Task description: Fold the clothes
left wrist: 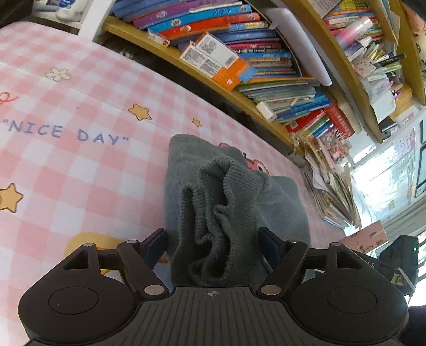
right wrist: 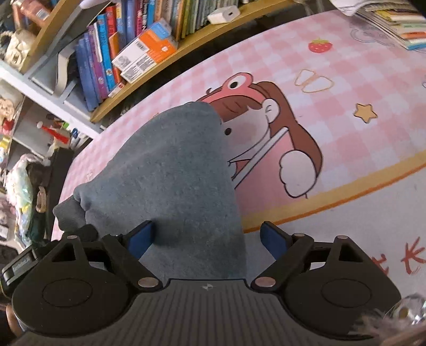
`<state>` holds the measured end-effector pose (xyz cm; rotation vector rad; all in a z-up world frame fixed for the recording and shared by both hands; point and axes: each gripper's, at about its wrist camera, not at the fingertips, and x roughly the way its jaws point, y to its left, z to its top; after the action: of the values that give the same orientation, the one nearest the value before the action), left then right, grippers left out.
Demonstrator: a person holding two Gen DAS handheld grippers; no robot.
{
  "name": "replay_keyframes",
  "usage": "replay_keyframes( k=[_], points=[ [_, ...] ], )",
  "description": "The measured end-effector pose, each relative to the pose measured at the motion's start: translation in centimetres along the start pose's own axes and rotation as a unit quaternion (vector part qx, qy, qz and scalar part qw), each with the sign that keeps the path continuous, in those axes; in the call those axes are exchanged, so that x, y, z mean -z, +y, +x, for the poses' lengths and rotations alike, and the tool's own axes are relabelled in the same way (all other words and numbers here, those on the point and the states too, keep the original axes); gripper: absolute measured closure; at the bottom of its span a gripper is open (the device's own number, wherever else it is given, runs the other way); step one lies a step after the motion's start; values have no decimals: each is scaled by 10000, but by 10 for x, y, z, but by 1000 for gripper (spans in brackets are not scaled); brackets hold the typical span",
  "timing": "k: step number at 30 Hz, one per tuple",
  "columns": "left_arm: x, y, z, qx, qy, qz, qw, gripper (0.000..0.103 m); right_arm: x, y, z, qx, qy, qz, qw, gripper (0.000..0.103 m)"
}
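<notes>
Left tongs (left wrist: 213, 239) and right tongs (right wrist: 207, 237) gape around grey sweater (left wrist: 221, 202).

**Grey-blue knit on pink check**

The garment (left wrist: 234, 202) is a muted grey-blue; its bunched cuff (left wrist: 218, 221) shows a darker ribbed knit, and in the right wrist view its surface (right wrist: 170, 170) looks plain and fuzzy.

The tabletop cover (left wrist: 80, 170) is a pink-and-white check, printed with yellow stars (left wrist: 139, 111), a white flower (left wrist: 58, 74) and blue lettering "NICE DAY" (left wrist: 66, 133). It also carries a cartoon girl (right wrist: 266, 138) with brown hair and a pink hat, a red strawberry (right wrist: 320, 46), a yellow-orange curved band (right wrist: 332, 202) and red characters (right wrist: 414, 256) near the right edge.

Both claws are black with blue pads (left wrist: 157, 246) (right wrist: 141, 238).

The shelf (left wrist: 213, 82) is tan wood, packed with blue, purple, orange and red books (left wrist: 213, 18).
</notes>
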<state>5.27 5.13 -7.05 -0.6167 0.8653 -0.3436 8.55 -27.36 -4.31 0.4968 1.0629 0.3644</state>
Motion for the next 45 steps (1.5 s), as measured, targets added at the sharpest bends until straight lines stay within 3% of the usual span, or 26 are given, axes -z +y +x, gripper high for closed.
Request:
replay_keyframes(
  k=[2, 6, 8, 10, 13, 17, 22, 24, 29, 37, 45],
  points=[
    [0, 2, 4, 67, 97, -122, 9999, 29, 1, 2, 2, -51, 40, -69, 10000, 21],
    [1, -1, 2, 96, 166, -54, 9998, 49, 4, 11, 1, -82, 46, -360, 9993, 44],
    [1, -6, -3, 68, 162, 77, 9998, 53, 6, 19, -4, -71, -52, -656, 9978, 59],
    [3, -13, -10, 26, 112, 226, 9997, 54, 8, 27, -9, -53, -107, -949, 9954, 64],
    [4, -14, -16, -12, 127, 249, 9996, 52, 12, 38, -13, -22, -89, -1312, 9913, 62],
    [2, -4, -11, -64, 275, -14, 9996, 42, 7, 29, -7, -61, -12, -995, 9950, 43],
    [0, -1, -3, -38, 290, -94, 9995, 37, 1, 17, 0, -109, 84, -593, 9981, 38],
    [1, 0, -2, -36, 281, -135, 9995, 39, 2, 17, 2, -161, 111, -561, 9982, 40],
    [3, -7, -9, -15, 181, 19, 9998, 52, 4, 25, -6, -285, -7, -728, 9969, 67],
    [-10, -26, -23, 168, -164, 430, 9988, 53, -2, 40, -25, -385, -363, -1031, 9933, 70],
    [-47, -31, -13, 268, -325, 632, 9971, 52, -39, 54, -22, -490, -594, -1233, 9894, 70]
  ],
)
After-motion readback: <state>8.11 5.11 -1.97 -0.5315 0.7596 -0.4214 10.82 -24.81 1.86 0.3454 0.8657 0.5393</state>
